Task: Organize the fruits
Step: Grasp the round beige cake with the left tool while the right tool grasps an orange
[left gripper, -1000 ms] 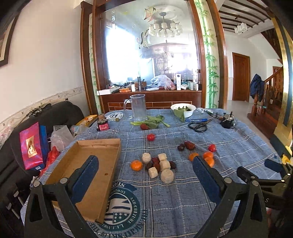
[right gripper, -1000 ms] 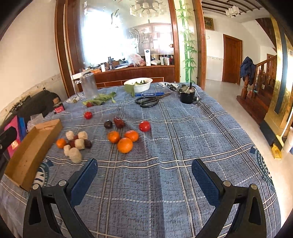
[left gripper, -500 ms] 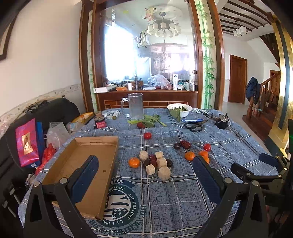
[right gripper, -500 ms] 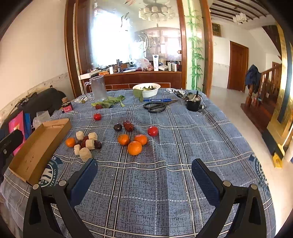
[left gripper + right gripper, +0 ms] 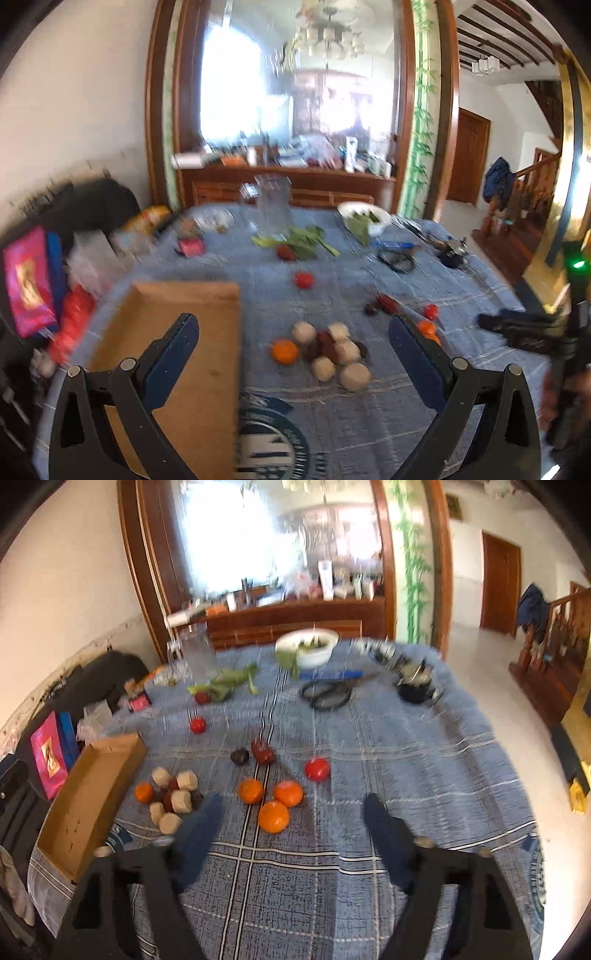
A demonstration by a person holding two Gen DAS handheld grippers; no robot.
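- Oranges [image 5: 274, 800] lie in a cluster of three mid-table, on the blue cloth [image 5: 388, 746].
- Right gripper [image 5: 291, 814], jaws just closing, grips nothing.
- Left gripper [image 5: 293, 338] gapes empty beside the box [image 5: 207, 332].

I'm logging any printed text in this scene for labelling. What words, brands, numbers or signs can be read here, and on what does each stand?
Nothing can be read for certain; both views are blurred by motion.
Round emblem on the tablecloth: white lettering, too blurred and cut off to read.
Pink packet: a picture, no legible words.
Small red tin: label too small.
White bottle on the sideboard: blue mark, unreadable.
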